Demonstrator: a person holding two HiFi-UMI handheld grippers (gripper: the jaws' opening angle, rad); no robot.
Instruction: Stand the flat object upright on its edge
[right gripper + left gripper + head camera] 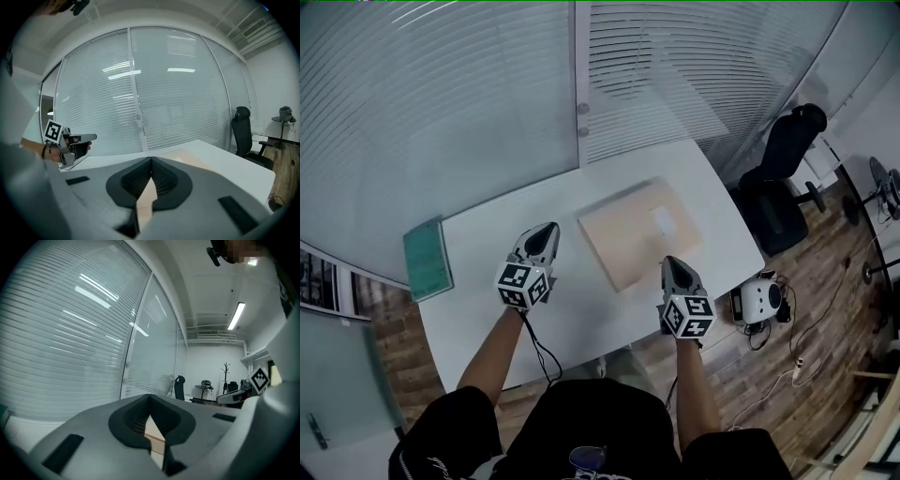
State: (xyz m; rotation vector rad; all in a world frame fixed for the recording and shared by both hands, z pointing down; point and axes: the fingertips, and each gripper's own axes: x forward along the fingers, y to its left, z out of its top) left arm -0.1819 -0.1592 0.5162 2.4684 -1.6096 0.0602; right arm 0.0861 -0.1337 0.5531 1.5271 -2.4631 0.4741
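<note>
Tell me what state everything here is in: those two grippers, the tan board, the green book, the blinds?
Left gripper: shut, empty.
Right gripper: shut, empty.
Board: lying flat on the table, not yet stood on edge.
Green book: closed, lying flat at the table's far left end.
Blinds: lowered.

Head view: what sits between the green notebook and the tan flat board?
Only the left tool, shut, between green notebook and tan flat board; the white table there is otherwise bare. Head view shows it.
</note>
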